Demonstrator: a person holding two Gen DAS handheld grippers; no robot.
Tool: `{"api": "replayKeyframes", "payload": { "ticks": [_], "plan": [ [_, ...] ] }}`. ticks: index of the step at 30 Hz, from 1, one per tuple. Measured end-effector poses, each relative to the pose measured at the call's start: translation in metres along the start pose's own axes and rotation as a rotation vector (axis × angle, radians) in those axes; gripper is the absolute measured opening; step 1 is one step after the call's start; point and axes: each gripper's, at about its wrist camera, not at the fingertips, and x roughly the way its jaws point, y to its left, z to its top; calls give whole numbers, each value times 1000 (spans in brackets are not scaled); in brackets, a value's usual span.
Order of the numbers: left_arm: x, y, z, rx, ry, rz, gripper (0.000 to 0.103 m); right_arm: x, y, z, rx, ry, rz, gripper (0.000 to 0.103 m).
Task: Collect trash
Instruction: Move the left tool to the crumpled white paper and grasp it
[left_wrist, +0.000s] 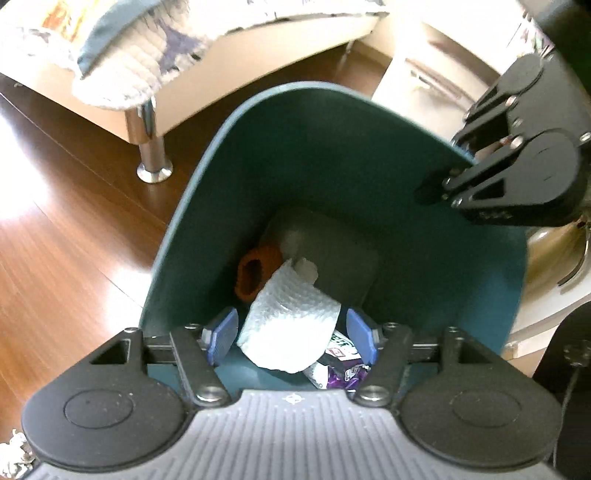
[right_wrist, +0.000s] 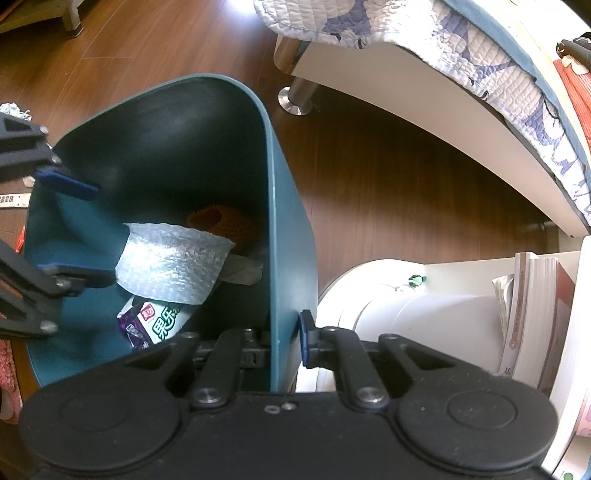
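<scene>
Left gripper (left_wrist: 291, 334) is hanging jaws apart over the teal bin (left_wrist: 332, 122), gripping nothing; bubble wrap (left_wrist: 291, 317) and snack wrappers (right_wrist: 155, 321) are lying inside. My right gripper (right_wrist: 286, 338) is clamping the bin's wall. Crumpled scraps (right_wrist: 13, 109) are waiting on the floor (right_wrist: 388, 177), so I am judging collection unfinished.

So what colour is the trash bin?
Dark teal blue trash bin, clearest in the right wrist view.

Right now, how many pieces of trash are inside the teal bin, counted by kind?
Bubble wrap sheet: 1
Printed snack wrappers: 2, as far as visible
Orange knitted item: 1
Crumpled tissue: 1
Total: 5
</scene>
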Motion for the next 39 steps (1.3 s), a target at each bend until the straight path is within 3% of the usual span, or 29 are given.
{"api": "replayKeyframes", "payload": {
  "ticks": [5, 10, 15, 18, 21, 26, 33, 39],
  "plan": [
    [-29, 15, -6, -37, -44, 8, 68, 0, 0, 1, 0, 0, 1, 11],
    [-56, 44, -21, -86, -87, 80, 68, 0, 0, 1, -1, -2, 1, 11],
    [-81, 93, -49, -209, -110, 158, 78, 0, -1, 1, 7, 0, 4, 11],
    [-97, 124, -69, -282, -129, 236, 78, 0, -1, 1, 8, 2, 5, 11],
    [-110, 159, -93, -347, -133, 371, 79, 0, -1, 2, 4, 4, 5, 11],
    [-110, 220, -130, -488, -104, 490, 79, 1, -2, 6, 13, 16, 10, 11],
    [-74, 333, -197, -848, -8, 515, 79, 2, -6, 8, 49, 25, 12, 11],
    [-35, 398, -246, -1145, 57, 466, 79, 4, -3, 6, 60, 51, 5, 11]
  ]
}}
